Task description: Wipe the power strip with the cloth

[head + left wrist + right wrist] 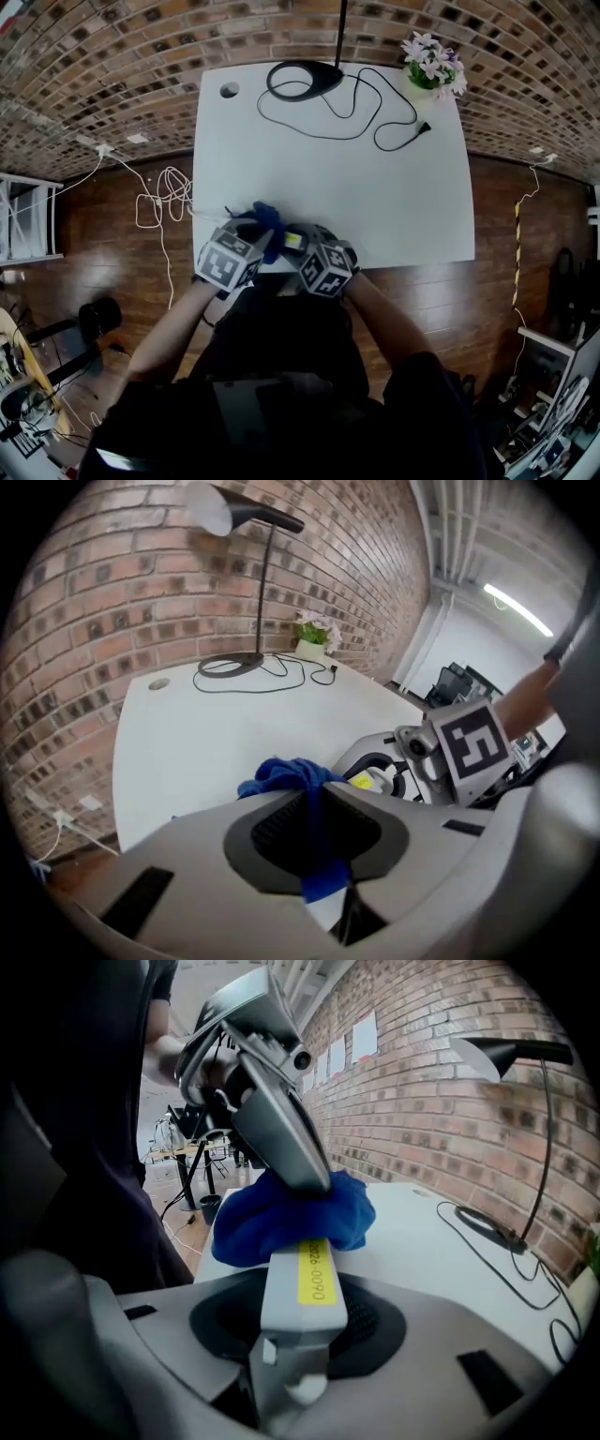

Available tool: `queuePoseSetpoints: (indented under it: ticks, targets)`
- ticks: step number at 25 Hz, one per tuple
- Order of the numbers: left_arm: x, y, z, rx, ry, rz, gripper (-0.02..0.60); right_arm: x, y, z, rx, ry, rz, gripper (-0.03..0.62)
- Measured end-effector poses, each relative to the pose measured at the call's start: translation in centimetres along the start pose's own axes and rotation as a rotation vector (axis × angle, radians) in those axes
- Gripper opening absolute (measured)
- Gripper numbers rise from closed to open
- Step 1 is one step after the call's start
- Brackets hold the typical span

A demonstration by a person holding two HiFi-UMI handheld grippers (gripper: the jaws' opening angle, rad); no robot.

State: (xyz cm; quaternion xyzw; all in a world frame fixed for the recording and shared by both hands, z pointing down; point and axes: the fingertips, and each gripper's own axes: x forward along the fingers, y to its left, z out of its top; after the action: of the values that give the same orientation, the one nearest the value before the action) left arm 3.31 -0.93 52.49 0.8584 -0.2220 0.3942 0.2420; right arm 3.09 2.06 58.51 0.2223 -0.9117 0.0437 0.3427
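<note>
Clamps power strip (309, 1274) by its near end in right gripper (298, 1321), lengthwise straight ahead; pinches cloth (286, 775) in left gripper (314, 827), bunched over the far end

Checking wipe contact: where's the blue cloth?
Head view: at the table's near edge, the blue cloth is pinched in the left gripper, atop the power strip held by the right gripper.
</note>
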Motion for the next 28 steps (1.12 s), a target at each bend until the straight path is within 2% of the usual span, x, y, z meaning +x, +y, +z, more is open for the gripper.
queuePoseSetpoints:
  ticks: [2, 5, 7, 9, 12, 17, 19, 24, 28]
  targets:
    - [0.1, -0.2, 0.0, 0.033, -0.005, 0.002, 0.063, -0.1, 0.0, 0.0, 0.001, 0.0, 0.001, 0.155]
    - [0.4, -0.2, 0.1, 0.035, -0.023, 0.004, 0.063, -0.1, -0.1, 0.0, 0.005, -0.001, 0.001, 0.155]
    - [0.6, -0.8, 0.3, 0.097, -0.045, 0.023, 0.063, -0.1, -0.1, 0.0, 0.002, -0.003, -0.003, 0.155]
    - [1.2, -2.7, 0.4, 0.169, -0.055, 0.008, 0.063, -0.3, 0.0, -0.1, -0.006, -0.005, -0.008, 0.155]
    - [2.4, -5.9, 0.6, 0.164, -0.065, -0.069, 0.063, -0.2, -0.1, -0.1, -0.008, -0.007, -0.004, 0.155]
    - [2.7, -6.7, 0.6, 0.214, -0.082, -0.094, 0.064, -0.2, -0.1, -0.2, -0.008, -0.004, -0.002, 0.154]
    - [2.6, -6.1, 0.0, 0.222, -0.082, -0.078, 0.064, -0.1, 0.0, -0.2, 0.001, 0.003, 0.003, 0.153]
    - [1.2, -4.2, -0.2, 0.179, -0.129, -0.041, 0.064, -0.1, 0.0, 0.1, 0.0, 0.006, 0.006, 0.153]
    - [0.0, -1.8, -0.8, 0.069, -0.174, -0.026, 0.063, -0.2, -0.1, 0.0, -0.009, 0.002, -0.011, 0.152]
